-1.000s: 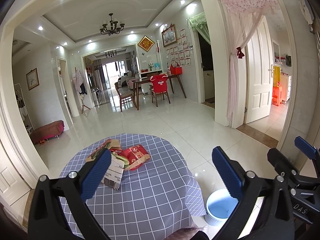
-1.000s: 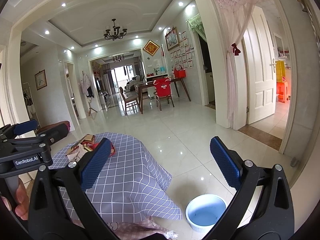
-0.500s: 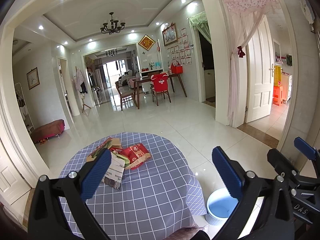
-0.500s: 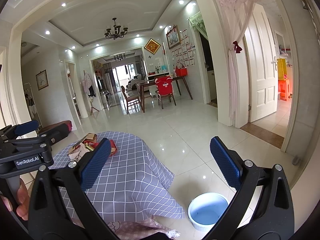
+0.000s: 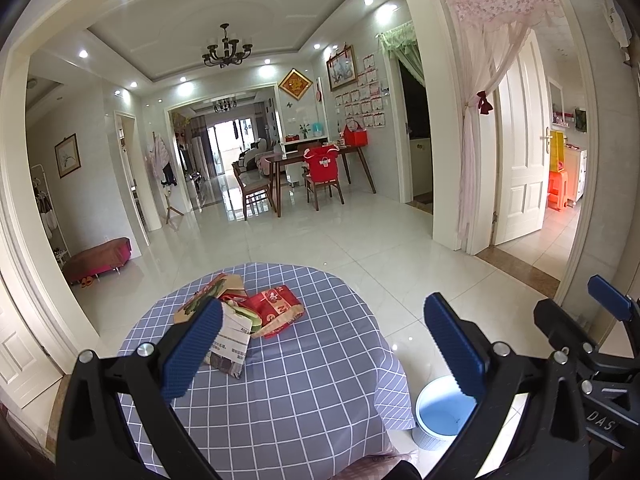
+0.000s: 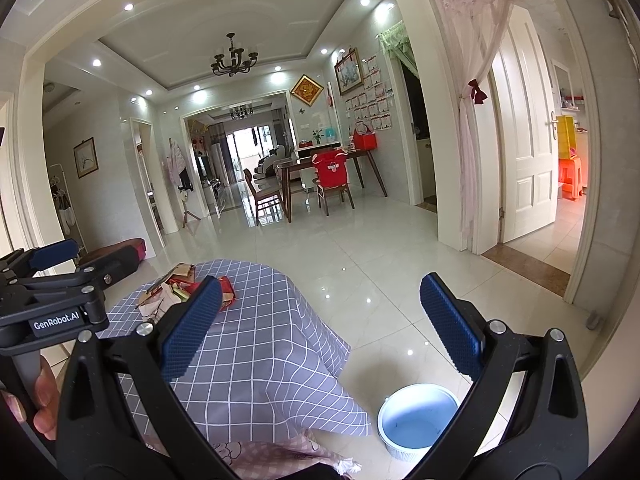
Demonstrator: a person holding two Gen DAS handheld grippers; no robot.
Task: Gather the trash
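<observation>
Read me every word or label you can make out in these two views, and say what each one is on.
"GenRobot.AI": left claw, on the label on its body.
"DAS": right claw's body, partly cut off.
Print on the newspaper and the red wrapper: too blurred to read.
Wall sheets: too small.

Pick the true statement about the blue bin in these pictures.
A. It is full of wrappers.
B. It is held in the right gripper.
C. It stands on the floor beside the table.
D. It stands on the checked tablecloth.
C: the blue bin sits on the floor tiles next to the table, looking empty.
</observation>
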